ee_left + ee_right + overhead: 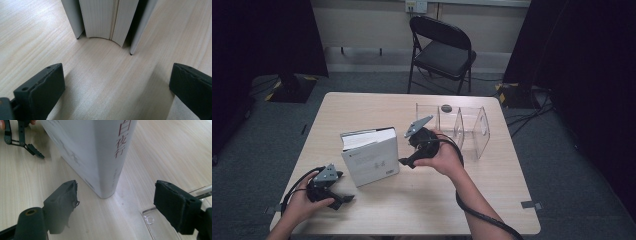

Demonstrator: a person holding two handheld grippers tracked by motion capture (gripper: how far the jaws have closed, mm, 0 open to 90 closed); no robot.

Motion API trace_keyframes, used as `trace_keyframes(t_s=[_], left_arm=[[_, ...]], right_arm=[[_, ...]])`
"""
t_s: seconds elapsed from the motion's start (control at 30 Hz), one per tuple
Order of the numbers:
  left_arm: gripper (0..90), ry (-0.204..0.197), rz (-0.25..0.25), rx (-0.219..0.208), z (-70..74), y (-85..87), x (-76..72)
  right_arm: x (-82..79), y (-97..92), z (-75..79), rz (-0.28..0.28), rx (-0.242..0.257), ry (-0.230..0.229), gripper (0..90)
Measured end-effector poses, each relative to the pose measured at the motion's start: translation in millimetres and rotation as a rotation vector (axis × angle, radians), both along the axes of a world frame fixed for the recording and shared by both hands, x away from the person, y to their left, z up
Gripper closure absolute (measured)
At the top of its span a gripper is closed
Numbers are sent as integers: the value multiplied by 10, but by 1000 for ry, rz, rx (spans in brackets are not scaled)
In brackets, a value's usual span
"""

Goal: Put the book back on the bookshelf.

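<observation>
A thick white book [371,155] stands upright on the wooden table [422,205], left of centre. In the left gripper view its page edge [105,17] faces me, the covers slightly spread. My left gripper [345,188] rests near the front left corner, a little short of the book, open [117,87] with only bare table between its jaws. My right gripper [408,152] hovers just right of the book, open [117,197]. The spine [105,157] with red characters stands beyond the jaws, which do not touch it. The left gripper [22,140] also appears at the top left of the right gripper view.
A clear acrylic divider rack [462,127] stands at the back right of the table, and its base edge [155,220] lies by my right jaw. A black folding chair [442,47] stands beyond the table. Dark curtains flank the room.
</observation>
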State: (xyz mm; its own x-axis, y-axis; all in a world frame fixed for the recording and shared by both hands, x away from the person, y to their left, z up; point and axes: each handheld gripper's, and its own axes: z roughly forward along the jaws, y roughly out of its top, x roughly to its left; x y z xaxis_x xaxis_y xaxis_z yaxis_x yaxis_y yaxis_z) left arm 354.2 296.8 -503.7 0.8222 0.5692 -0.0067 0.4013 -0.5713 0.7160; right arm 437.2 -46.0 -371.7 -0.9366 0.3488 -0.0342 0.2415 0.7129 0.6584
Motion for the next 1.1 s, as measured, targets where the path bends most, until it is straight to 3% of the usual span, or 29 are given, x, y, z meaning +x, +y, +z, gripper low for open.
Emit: trace_keyframes(t_s=[0.57, 1.1], left_arm=[[0, 2, 6, -1, 1, -2, -1], [0, -10, 0, 10, 8, 3, 15]], right_arm=[[79, 234, 194, 58, 8, -17, 180], [161, 430, 239, 103, 31, 22, 195]])
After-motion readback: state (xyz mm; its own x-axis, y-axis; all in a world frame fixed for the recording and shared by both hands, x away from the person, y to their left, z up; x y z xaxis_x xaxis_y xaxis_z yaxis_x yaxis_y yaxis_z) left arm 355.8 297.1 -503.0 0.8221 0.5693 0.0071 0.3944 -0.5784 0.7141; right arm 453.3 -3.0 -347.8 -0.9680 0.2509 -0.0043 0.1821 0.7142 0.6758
